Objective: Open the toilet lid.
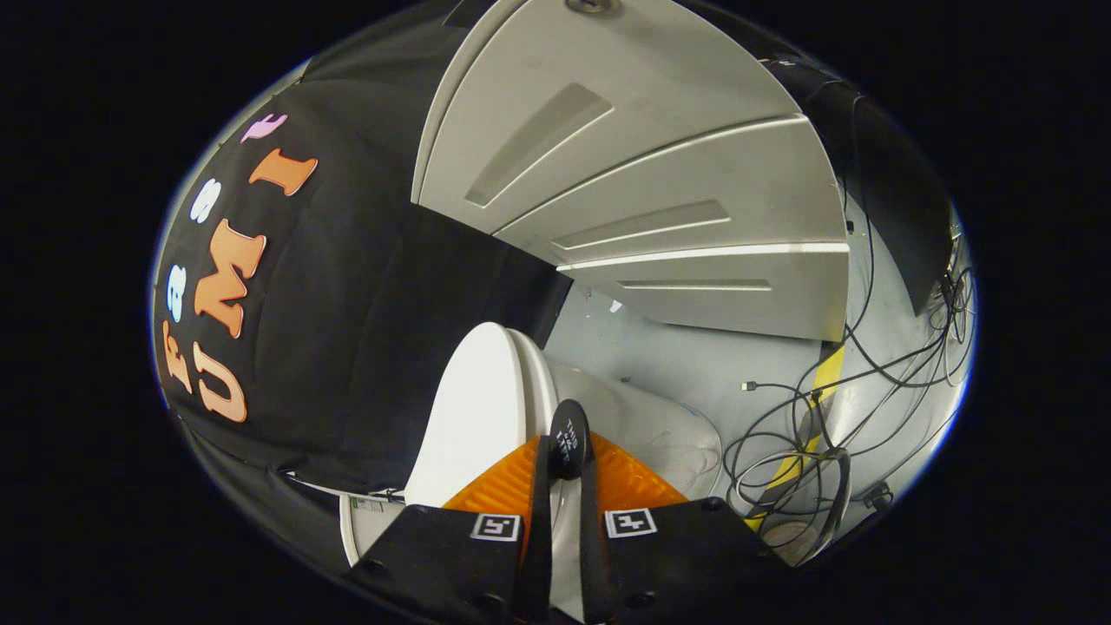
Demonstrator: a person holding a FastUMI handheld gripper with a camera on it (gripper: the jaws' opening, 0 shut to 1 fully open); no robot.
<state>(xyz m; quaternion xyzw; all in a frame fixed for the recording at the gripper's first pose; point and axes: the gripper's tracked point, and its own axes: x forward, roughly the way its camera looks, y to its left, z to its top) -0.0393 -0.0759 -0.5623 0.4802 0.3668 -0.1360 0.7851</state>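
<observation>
A: The tongs, I mean the two-finger gripper (564,460), have the two fingers (512,486) drawn nearly together. A narrow slit is between them, and in this slit sits a small round black knob (569,437). Both fingers seem to press on its sides.

B: And where is the white oval plastic toilet lid (473,417)?

A: It is just ahead of the fingers, raised and standing almost upright. We see its edge and its smooth white face. The black knob is fixed at the lid's rim, so the fingers hold the lid by this knob. Beside the lid, on the other side of the fingers, lies the white ceramic toilet bowl (660,425), open.

B: What stands around it?

A: Beyond the lid hangs the black cloth wall (347,330) of the booth. Above the toilet I see a pale grey panelled board (660,174) with three recessed panels, I count them. On the pale grey floor (694,365) beyond the bowl there is a tangle of thin black cables (781,425); how many, I cannot tell. One yellow strip of tape (825,373) crosses the floor under them.

B: Is anything in the way?

A: Close by the lid there is the cloth wall.
</observation>
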